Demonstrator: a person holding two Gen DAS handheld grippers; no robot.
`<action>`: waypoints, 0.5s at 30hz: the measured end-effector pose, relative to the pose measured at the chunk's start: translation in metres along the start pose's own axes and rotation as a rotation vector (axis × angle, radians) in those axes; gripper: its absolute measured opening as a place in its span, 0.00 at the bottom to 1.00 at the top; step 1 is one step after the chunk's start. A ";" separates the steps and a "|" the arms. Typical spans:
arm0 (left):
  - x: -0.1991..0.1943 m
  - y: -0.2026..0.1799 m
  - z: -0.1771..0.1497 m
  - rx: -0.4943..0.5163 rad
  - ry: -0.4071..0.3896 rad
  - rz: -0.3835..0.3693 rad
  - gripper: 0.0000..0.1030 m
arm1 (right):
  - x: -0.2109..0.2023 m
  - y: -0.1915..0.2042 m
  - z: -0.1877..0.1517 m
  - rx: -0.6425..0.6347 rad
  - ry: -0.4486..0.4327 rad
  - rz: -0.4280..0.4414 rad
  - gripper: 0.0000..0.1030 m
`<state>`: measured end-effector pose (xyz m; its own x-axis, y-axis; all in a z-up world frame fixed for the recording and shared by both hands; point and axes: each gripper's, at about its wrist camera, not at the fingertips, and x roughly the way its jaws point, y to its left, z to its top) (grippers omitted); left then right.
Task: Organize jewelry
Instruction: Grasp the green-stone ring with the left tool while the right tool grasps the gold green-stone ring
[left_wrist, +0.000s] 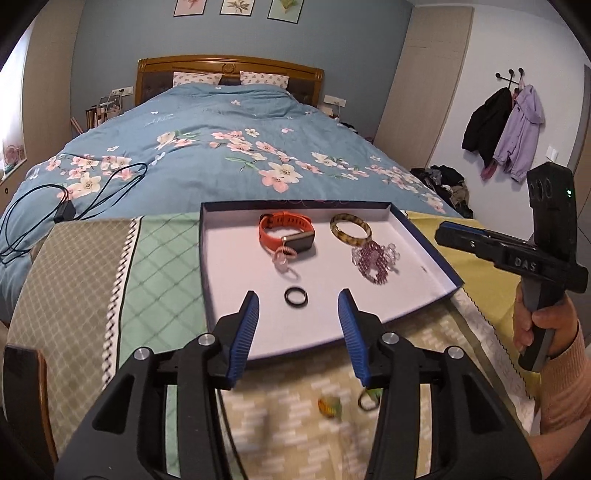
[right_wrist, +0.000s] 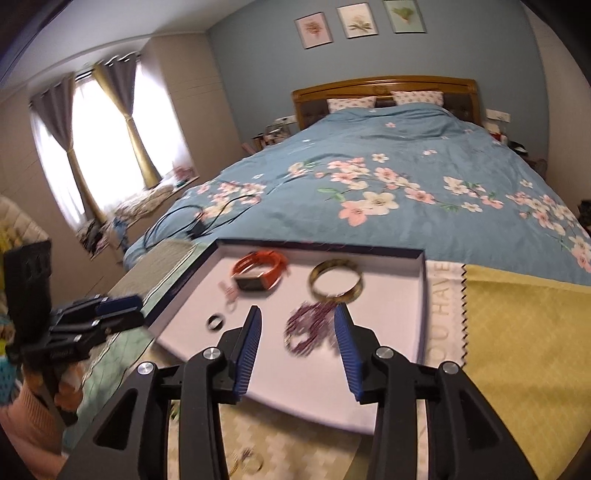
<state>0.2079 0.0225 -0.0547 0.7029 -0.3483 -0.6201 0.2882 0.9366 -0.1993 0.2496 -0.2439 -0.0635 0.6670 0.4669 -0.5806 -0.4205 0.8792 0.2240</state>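
Note:
A shallow white tray (left_wrist: 236, 266) with a dark blue rim lies on the table. It holds an orange watch (left_wrist: 284, 230), a tortoiseshell bangle (left_wrist: 350, 228), a purple beaded bracelet (left_wrist: 373, 258), a small clear pink charm (left_wrist: 282, 260) and a black ring (left_wrist: 286, 295). My left gripper (left_wrist: 298, 295) hovers open over the tray's near edge, the ring showing beyond its tips, nothing held. My right gripper (right_wrist: 298, 310) is open too, above the beaded bracelet (right_wrist: 306, 328) and empty. Beside the tray (right_wrist: 388, 362), each gripper shows in the other's view: right (left_wrist: 458, 230), left (right_wrist: 122, 310).
Small blurred rings (left_wrist: 367, 398) and a yellow-green piece (left_wrist: 328, 406) lie on the patterned cloth (left_wrist: 288, 424) under my left gripper. A bed (left_wrist: 221, 140) with a black cable and charger (left_wrist: 64, 212) stands behind the table. A dark chair back (left_wrist: 22, 387) is at the left edge.

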 end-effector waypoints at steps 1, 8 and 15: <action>-0.004 -0.002 -0.005 0.018 0.000 0.007 0.43 | -0.003 0.004 -0.004 -0.011 0.006 0.008 0.37; -0.017 -0.031 -0.036 0.105 0.027 -0.050 0.42 | -0.011 0.029 -0.045 -0.059 0.087 0.054 0.38; -0.010 -0.063 -0.062 0.211 0.098 -0.094 0.41 | -0.010 0.042 -0.086 -0.037 0.182 0.085 0.37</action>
<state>0.1420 -0.0309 -0.0825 0.6031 -0.4183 -0.6792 0.4859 0.8679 -0.1030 0.1721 -0.2199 -0.1151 0.5070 0.5117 -0.6936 -0.4953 0.8316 0.2514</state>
